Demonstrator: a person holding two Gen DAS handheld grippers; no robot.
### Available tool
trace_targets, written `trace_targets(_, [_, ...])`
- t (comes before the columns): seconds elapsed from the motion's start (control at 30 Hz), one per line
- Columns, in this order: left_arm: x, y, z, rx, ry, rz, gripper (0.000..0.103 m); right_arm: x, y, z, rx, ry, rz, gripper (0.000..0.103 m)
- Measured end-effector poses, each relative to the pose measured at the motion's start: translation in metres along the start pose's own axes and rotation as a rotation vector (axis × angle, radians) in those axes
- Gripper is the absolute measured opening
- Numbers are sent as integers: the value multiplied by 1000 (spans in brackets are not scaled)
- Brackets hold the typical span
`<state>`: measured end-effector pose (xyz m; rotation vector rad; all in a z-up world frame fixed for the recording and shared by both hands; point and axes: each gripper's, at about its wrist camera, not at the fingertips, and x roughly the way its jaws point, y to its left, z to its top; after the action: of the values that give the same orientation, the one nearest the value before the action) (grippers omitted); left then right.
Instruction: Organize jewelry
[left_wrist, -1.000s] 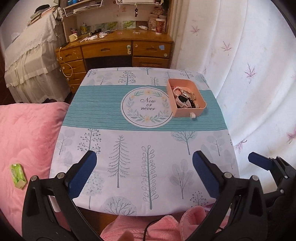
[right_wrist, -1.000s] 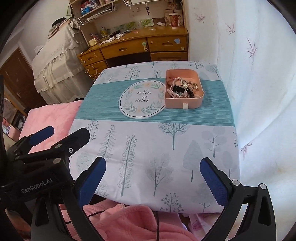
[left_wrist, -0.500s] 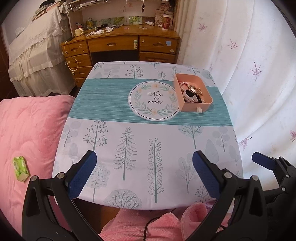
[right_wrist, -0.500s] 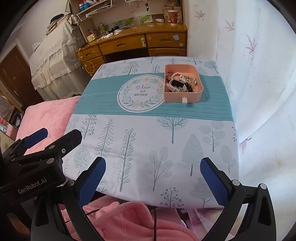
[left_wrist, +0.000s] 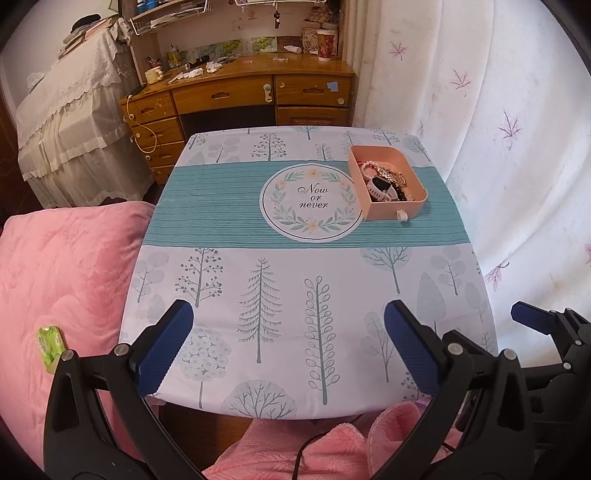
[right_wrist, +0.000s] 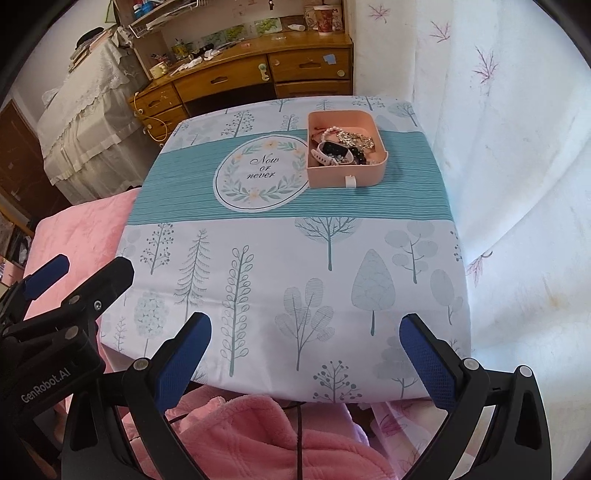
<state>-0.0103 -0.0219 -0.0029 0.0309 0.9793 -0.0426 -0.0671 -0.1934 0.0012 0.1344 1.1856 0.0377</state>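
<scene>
1. Left wrist view: the left gripper (left_wrist: 284, 343) hangs over the near edge of the table (left_wrist: 258, 295), its blue-padded fingers spread wide with nothing between them. The pink tray (left_wrist: 388, 181) sits at the far right of the teal band of the tablecloth, just beside the round "Now or never" emblem (left_wrist: 312, 203). Inside it lies a tangle of jewelry (left_wrist: 384, 177): a pearl bracelet, a sparkly chain, dark beads and a white-strapped watch. A small white tab sticks out of the tray's near wall. The cloth between gripper and tray is bare.
2. Same view, surroundings: a pink quilt (left_wrist: 62, 266) lies to the left of the table with a small green packet (left_wrist: 50, 345) on it. A wooden desk (left_wrist: 240, 96) cluttered with small items stands behind the table, a lace-covered piece to its left, and a white leaf-print curtain (left_wrist: 498, 129) on the right. The right gripper's finger shows at the lower right edge.
3. Right wrist view: the right gripper (right_wrist: 306, 358) is likewise spread and empty above the near edge. The pink tray (right_wrist: 347, 175) lies well ahead, slightly right of centre. The left gripper (right_wrist: 74, 280) juts in at the lower left, well apart from the tray.
</scene>
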Motion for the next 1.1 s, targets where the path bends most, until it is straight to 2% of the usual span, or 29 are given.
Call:
trace_targets(0.53, [1,9,1,-25,1,-1,103,-1,-8,-4,62,-8,-19,103])
trace_targets(0.8, [5,10,2,-3,6,17,103,-25,-25,-4,141,-118,0,103])
trace_targets(1.1, [7,9,5,2,-2,10,103,-31,-23,-2,130,-127,-9,103])
